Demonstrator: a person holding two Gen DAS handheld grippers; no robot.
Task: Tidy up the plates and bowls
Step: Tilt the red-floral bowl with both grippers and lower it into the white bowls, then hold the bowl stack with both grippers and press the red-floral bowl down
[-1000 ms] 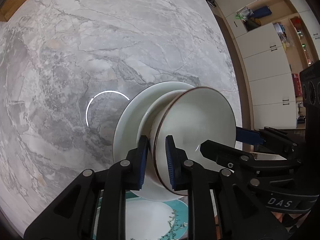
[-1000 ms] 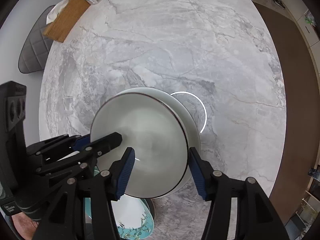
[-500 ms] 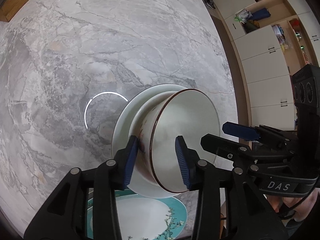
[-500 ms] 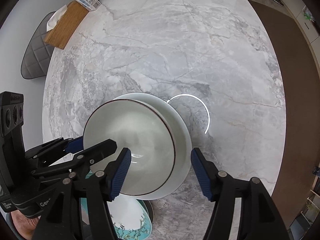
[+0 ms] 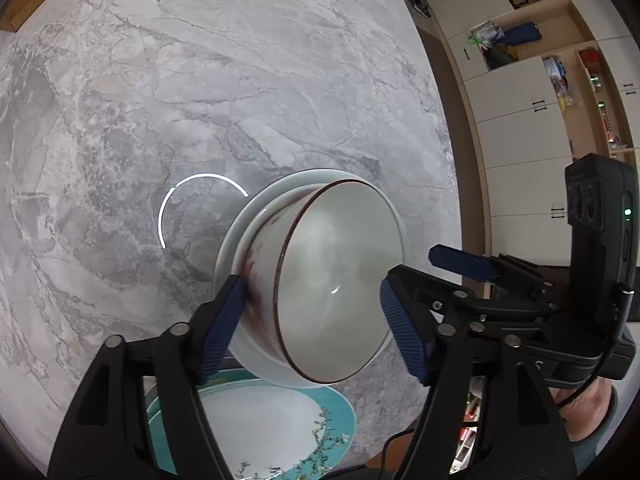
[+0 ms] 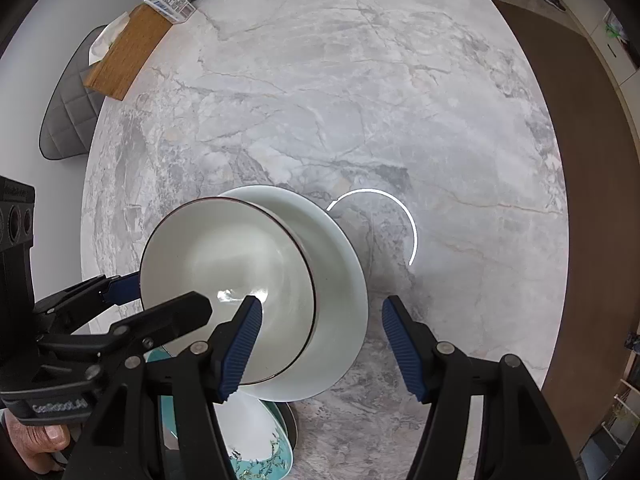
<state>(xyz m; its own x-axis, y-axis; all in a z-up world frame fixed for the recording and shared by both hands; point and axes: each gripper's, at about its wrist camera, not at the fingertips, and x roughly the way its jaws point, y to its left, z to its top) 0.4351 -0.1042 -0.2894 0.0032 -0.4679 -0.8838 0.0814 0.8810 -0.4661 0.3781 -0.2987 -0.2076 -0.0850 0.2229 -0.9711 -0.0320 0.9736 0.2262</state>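
A white bowl with a dark red rim [image 5: 340, 276] sits nested inside a larger white bowl [image 5: 236, 232] on the marble table. My left gripper [image 5: 312, 320] is open, its blue pads either side of the inner bowl's near rim. In the right wrist view the same inner bowl [image 6: 224, 280] rests in the outer bowl [image 6: 344, 280]. My right gripper [image 6: 320, 348] is open and empty, straddling the right side of the stack. A teal-rimmed plate with a blossom pattern [image 5: 280, 424] lies just in front of the bowls; it also shows in the right wrist view [image 6: 260, 448].
The grey marble table [image 6: 360, 100] stretches beyond the bowls. A wooden board [image 6: 128, 52] with a packet lies at its far left edge, a grey chair [image 6: 68, 112] beside it. White cupboards [image 5: 520, 140] stand to the right.
My left gripper was shut on the inner bowl's rim and has opened wide, letting it go. The inner bowl has settled into the larger bowl. My right gripper stayed open.
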